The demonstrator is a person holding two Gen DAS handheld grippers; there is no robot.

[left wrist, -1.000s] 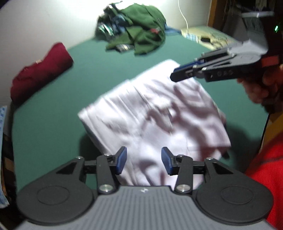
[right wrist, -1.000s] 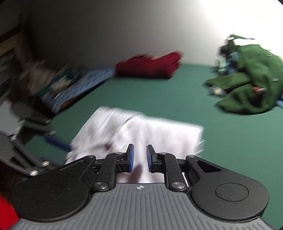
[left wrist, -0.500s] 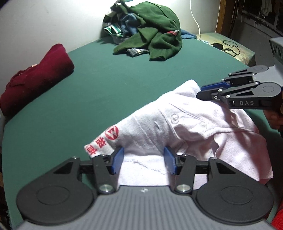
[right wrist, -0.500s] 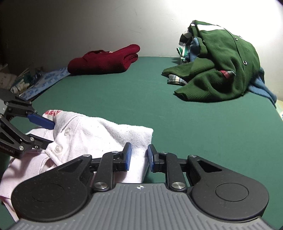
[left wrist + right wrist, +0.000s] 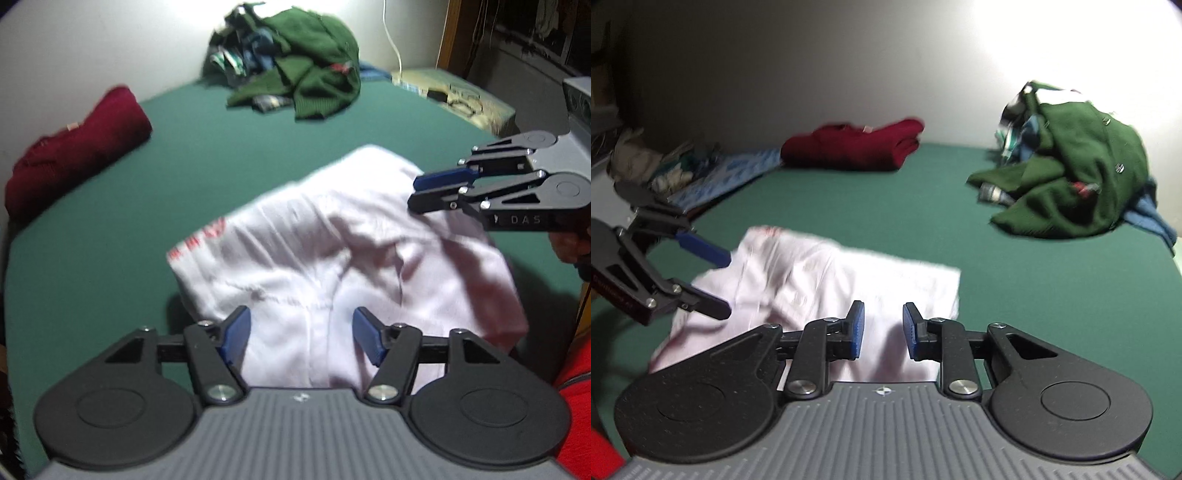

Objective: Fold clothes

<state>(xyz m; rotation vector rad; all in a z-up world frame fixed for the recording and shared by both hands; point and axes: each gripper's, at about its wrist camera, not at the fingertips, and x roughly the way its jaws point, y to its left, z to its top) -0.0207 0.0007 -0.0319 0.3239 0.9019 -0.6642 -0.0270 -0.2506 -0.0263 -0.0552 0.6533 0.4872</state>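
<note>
Through the left wrist camera I see my left gripper [image 5: 301, 334] at 6 o'clock, its jaws opening over the near edge of the white shirt [image 5: 332, 258]. The blue pads [image 5: 234, 332] stand apart with cloth between them, and neither presses on it. The shirt lies folded and blurred in the middle of the green surface [image 5: 110, 229], red print showing at its 9 o'clock edge. At 3 o'clock my right gripper [image 5: 417, 192] hovers over the shirt's far corner, its jaws a narrow gap apart with nothing in them, a hand [image 5: 569, 243] behind it. A folded red garment [image 5: 77, 155] lies at 10 o'clock by the wall, and a heap of green clothes [image 5: 306, 74] sits at 12 o'clock.

Through the right wrist camera my right gripper [image 5: 882, 330] sits at 6 o'clock, its jaws opening. The gap between the pads is small, with the shirt [image 5: 820, 288] beneath and no cloth clamped. The shirt lies flat from centre towards 8 o'clock. My left gripper [image 5: 727, 284] reaches in at 9 o'clock, jaws wide around the shirt's edge without pinching it. The red garment [image 5: 853, 147] is at 11 o'clock, the green clothes [image 5: 1071, 170] at 2 o'clock, both well apart from the shirt.
</note>
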